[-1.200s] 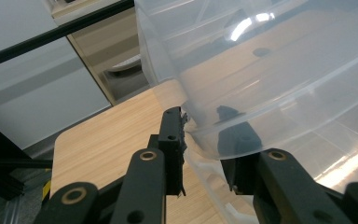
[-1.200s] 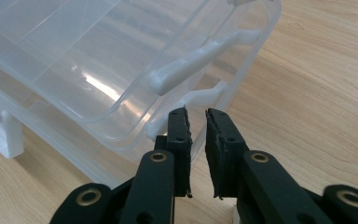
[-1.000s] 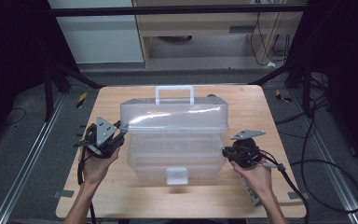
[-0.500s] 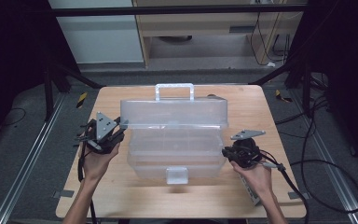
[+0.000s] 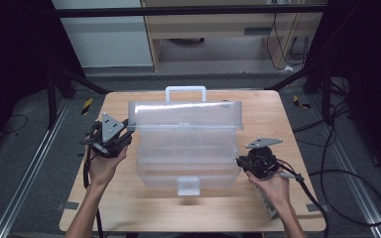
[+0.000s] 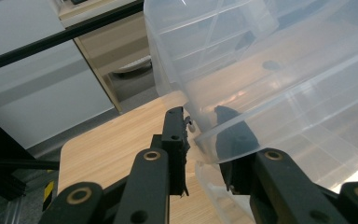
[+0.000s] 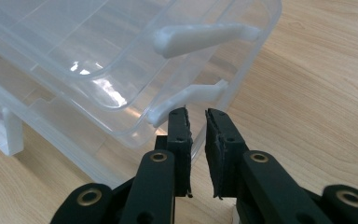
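At the middle of the high view sits a clear plastic box on the wooden table, its hinged lid standing up along the far edge with the white carry handle poking above it. The white latch faces the person, toward the bottom of the frame. The box's long axis runs left to right across the picture.

The left gripper, left of centre, has its jaws nearly together and clamped on the lid's corner edge; the left gripper view shows one jaw outside the clear wall and the other behind it. The right gripper, lower right of centre, has its jaws drawn close on the thin rim at the box's right end, steadying the base.

Judging by this, the latch is undone and the lid is raised about upright; what remains is swinging it fully back or down again, and I cannot tell which is intended
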A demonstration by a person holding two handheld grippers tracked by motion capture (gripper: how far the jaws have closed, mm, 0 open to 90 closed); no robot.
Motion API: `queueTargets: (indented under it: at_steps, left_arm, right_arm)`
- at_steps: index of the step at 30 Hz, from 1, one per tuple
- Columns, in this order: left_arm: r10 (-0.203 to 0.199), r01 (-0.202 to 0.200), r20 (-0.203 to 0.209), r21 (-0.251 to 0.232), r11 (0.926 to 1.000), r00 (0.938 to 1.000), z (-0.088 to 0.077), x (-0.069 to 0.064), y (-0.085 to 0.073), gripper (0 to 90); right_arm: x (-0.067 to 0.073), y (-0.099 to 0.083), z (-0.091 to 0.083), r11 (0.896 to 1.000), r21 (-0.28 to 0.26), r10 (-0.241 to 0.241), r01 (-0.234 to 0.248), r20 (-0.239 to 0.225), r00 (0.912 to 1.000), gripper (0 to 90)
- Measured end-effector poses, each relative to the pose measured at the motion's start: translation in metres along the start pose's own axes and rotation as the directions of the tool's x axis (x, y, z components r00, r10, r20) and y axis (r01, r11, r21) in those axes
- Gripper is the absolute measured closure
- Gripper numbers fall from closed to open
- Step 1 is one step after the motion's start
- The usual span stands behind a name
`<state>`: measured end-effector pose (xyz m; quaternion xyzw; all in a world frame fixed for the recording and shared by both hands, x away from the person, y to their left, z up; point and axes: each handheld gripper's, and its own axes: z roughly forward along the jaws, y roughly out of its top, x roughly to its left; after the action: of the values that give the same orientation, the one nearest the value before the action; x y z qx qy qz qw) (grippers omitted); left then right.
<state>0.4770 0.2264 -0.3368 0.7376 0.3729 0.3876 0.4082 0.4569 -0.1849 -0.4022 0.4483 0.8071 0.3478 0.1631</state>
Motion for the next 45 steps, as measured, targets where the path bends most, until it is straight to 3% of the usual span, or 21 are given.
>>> queueTargets:
  at_steps: [21,45]
  left_arm:
    - [-0.011,0.011,-0.001,0.005,0.9999,0.9999,0.007,0.007,0.008,75.1]
    - [-0.032,0.032,-0.021,-0.020,0.9993,0.9993,0.013,0.010,0.017,74.2]
  right_arm:
    - [0.000,0.000,0.000,1.000,0.000,-0.005,0.005,-0.001,1.0000,80.2]
    - [0.000,0.000,0.000,1.000,-0.001,-0.010,0.010,-0.002,1.0000,80.1]
